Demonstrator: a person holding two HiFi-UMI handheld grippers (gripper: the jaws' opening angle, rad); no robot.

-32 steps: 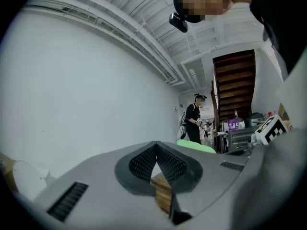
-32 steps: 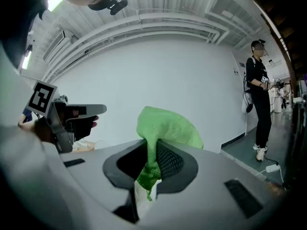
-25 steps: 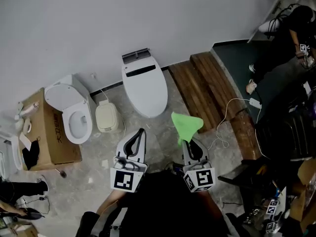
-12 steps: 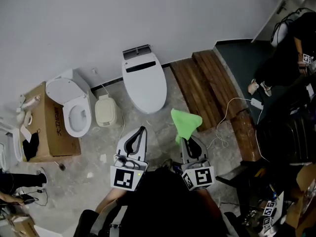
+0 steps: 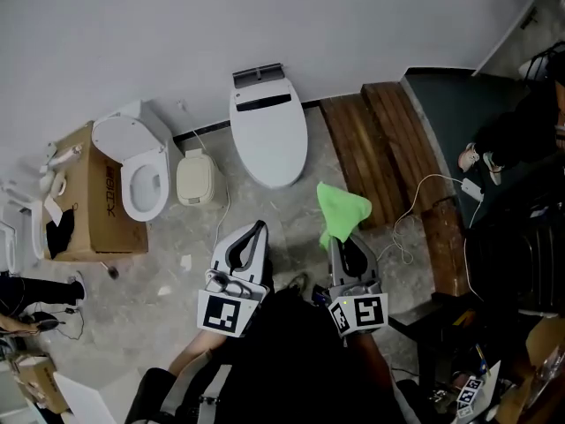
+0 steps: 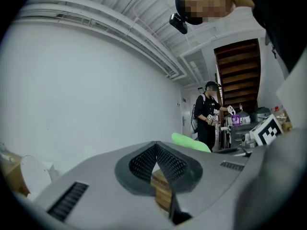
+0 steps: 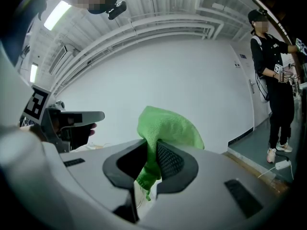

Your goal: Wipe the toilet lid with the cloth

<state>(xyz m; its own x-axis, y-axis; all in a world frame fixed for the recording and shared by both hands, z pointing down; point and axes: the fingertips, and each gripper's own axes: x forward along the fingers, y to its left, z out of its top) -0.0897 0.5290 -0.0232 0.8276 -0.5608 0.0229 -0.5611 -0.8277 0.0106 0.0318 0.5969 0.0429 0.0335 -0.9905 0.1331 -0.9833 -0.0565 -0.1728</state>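
Observation:
A white toilet with its lid [image 5: 268,140] down stands against the far wall in the head view. My right gripper [image 5: 338,238] is shut on a bright green cloth [image 5: 341,208], which sticks up past its tip, well short of the lid and to its right. In the right gripper view the green cloth [image 7: 163,128] is pinched between the jaws. My left gripper [image 5: 257,228] is shut with nothing in it, a little nearer than the lid's front end. The left gripper view shows its jaws closed together [image 6: 157,158].
A second toilet [image 5: 141,173] with its lid up stands at the left, beside a cardboard box [image 5: 84,203] and a small beige bin [image 5: 194,177]. Wooden planks [image 5: 380,153] and a white cable [image 5: 415,210] lie at the right. A person [image 7: 276,75] stands at the far right.
The head view has shifted, so the toilets and planks sit further right and a little lower in it. Both grippers keep their pose, the cloth still held.

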